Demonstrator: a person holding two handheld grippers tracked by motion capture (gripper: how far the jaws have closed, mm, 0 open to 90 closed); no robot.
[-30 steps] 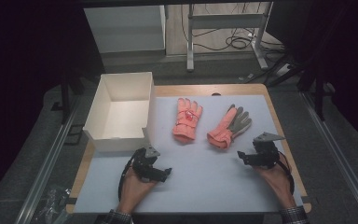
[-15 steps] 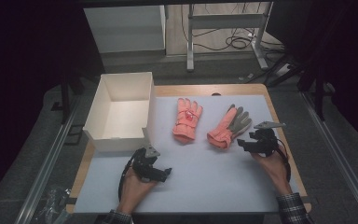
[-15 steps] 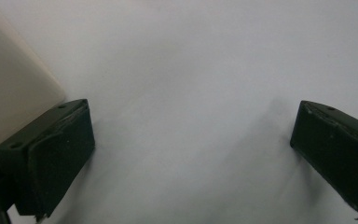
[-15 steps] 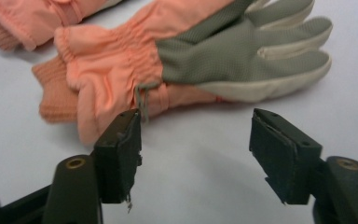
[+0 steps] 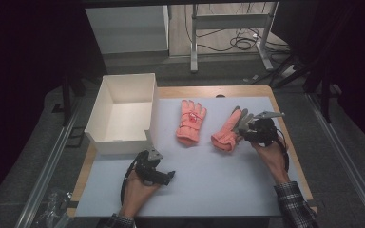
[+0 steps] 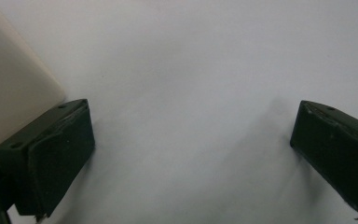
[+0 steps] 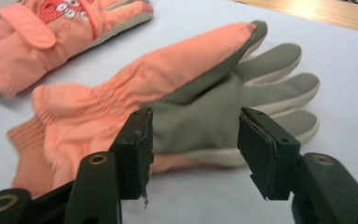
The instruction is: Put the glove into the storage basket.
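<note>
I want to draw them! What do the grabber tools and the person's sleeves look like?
Both tools are black. The right gripper carries a grey three-cornered plate; the left gripper trails a black cable. Their fingers are chunky black blocks with screw holes. The sleeves are dark plaid.

1. We are looking down on a wooden table (image 5: 285, 142) that is carrying a pale blue-grey mat (image 5: 209, 190) over most of its top.
2. Beyond the table's far edge, grey floor (image 5: 209, 71) is stretching back into the dim room.
3. Past the table's far left corner, a pale cabinet (image 5: 128, 28) is standing on that floor.
4. To the right of the cabinet, a metal frame (image 5: 228, 23) is standing, with black cables (image 5: 242, 42) lying coiled behind it.
5. Along the table's left and right sides, metal rails (image 5: 47, 166) are running.
6. Light is falling on the table while the sides are sitting in darkness.
</note>
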